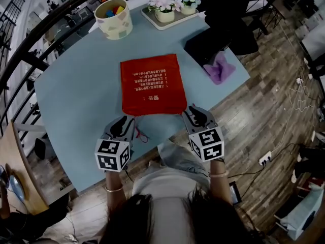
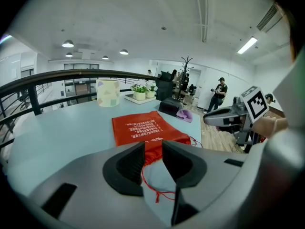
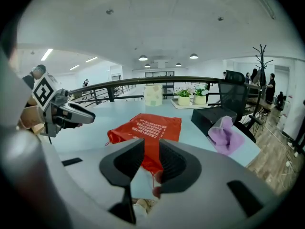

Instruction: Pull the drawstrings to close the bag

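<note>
The person's dark hair and grey top fill the bottom of the head view, with both forearms reaching out to the tongs. The left gripper (image 1: 123, 122) (image 2: 153, 145) has its jaws apart at the near left corner of the red drawstring bag (image 1: 151, 84). The cloth shows through the gap but is not pinched, and a loose red drawstring (image 1: 141, 134) (image 2: 152, 187) curls on the table just below the tips. The right gripper (image 1: 195, 113) (image 3: 151, 145) also stands open at the near right corner, gripping nothing. The bag lies flat mid-table on the pale blue table (image 1: 76, 111), mouth towards the person. Beyond it are a patterned cup of coloured blocks (image 1: 114, 18), a tray of potted flowers (image 1: 172, 9), and – to the right – a purple cloth (image 1: 219, 67).
</note>
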Motion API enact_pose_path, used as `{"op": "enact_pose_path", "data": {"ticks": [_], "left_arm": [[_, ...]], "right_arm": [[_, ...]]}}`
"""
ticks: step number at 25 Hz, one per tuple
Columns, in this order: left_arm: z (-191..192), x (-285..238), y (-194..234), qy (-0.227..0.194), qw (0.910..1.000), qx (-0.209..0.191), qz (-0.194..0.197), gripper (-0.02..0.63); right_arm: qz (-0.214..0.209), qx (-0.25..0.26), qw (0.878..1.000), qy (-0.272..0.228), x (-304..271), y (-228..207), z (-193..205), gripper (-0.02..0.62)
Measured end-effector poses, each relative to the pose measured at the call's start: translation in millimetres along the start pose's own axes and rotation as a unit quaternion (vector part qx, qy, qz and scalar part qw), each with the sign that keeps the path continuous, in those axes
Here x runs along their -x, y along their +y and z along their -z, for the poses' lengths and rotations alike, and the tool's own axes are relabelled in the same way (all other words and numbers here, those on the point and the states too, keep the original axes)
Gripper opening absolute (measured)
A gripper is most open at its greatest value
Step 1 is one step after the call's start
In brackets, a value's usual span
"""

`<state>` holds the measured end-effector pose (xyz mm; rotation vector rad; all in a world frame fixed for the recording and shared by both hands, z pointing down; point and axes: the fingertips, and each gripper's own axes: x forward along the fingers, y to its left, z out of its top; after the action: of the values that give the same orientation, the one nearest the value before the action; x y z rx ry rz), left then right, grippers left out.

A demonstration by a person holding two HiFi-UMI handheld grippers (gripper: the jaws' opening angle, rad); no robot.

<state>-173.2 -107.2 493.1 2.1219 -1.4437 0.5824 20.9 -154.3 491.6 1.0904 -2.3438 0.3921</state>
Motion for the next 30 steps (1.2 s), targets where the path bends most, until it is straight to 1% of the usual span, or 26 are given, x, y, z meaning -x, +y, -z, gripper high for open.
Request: {"op": "enact_pose_path", "data": {"ticks": [12,21,25,30], "left_arm": [[41,-36,11,0.065,0.9973,0.026,-0.021,0.135],[73,-57,18,0.104,0.9932,0.045,-0.027,0.144],[79,-63,22,0.112,0.9918,0.053,-0.034,0.147],[86,-71,24,0.123,0.9902,0.058,-0.031,0.149]], "right_arm": [[-0.036,0.011,0.996,0.081,-34,-6,52,0.120],[-0.054,0.018,0.992,0.113,-52,-7,77,0.123],[-0.058,0.014,0.990,0.127,-57,-9,87,0.127],[-0.064,0.009,0.987,0.146,-64,-8,100,0.133]]}}
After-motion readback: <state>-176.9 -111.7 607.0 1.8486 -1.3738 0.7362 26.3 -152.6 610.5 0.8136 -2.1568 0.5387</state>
